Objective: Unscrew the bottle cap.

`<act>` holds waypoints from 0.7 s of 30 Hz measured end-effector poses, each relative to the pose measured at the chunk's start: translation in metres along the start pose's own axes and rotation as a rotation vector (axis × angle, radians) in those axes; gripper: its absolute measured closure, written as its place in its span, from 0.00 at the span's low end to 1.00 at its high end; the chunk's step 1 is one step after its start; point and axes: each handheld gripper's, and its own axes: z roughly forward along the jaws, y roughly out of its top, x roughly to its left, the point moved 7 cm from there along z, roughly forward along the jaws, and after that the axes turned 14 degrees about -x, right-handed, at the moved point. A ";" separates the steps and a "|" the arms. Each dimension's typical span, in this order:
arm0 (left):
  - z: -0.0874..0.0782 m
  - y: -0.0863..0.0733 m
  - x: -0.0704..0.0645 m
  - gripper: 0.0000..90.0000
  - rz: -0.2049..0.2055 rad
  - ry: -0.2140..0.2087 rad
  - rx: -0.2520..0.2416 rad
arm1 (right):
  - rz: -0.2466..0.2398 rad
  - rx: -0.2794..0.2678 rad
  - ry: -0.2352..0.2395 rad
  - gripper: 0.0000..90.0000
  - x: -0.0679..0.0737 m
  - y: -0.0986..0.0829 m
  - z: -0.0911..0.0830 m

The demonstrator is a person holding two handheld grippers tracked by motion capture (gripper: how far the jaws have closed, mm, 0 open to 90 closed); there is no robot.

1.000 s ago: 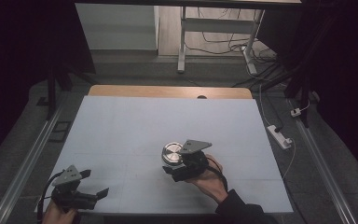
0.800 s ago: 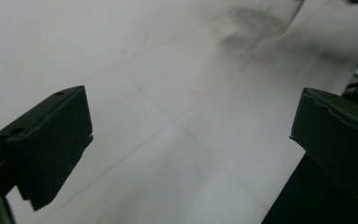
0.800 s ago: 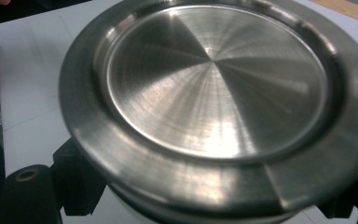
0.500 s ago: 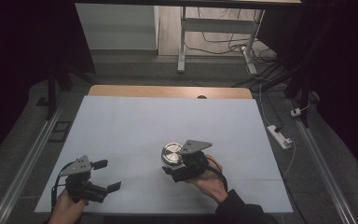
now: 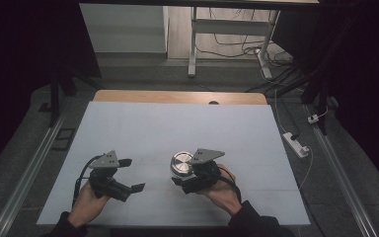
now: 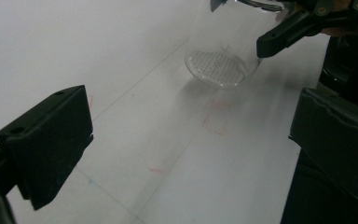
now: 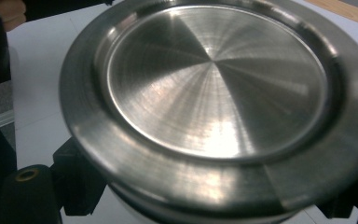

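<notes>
A clear glass jar [image 6: 220, 63] with a round brushed-metal lid [image 5: 181, 161] stands on the white table [image 5: 177, 128], near the front centre. My right gripper [image 5: 179, 175] is shut on the jar just below the lid [image 7: 209, 88], and its black fingers [image 7: 72, 184] show on either side under the rim. Left of the jar, my left gripper [image 5: 132, 175] hovers open and holds nothing. Its jaws point toward the jar, about a hand's width away. In the left gripper view its wide-apart fingers [image 6: 46, 140] frame the jar's lower half.
A wooden strip [image 5: 177, 97] runs along the table's far edge. Faint red marks [image 6: 216, 119] lie on the table between my left gripper and the jar. On the floor sit a white power strip [image 5: 296, 143] at the right and metal desk legs [image 5: 193, 39] behind.
My left gripper has moved from the near-left corner rightward and forward toward the jar. The right gripper and the jar have stayed put.
</notes>
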 end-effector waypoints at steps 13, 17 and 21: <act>0.028 0.030 0.000 0.00 0.054 -0.083 -0.012 | -0.001 0.001 0.002 0.17 0.000 0.000 -0.001; 0.037 0.040 -0.004 0.00 0.092 -0.123 -0.007 | -0.001 0.002 0.003 0.17 0.000 0.000 -0.001; 0.049 0.049 -0.008 0.00 0.118 -0.159 0.003 | 0.001 -0.001 0.000 0.17 -0.001 0.000 -0.002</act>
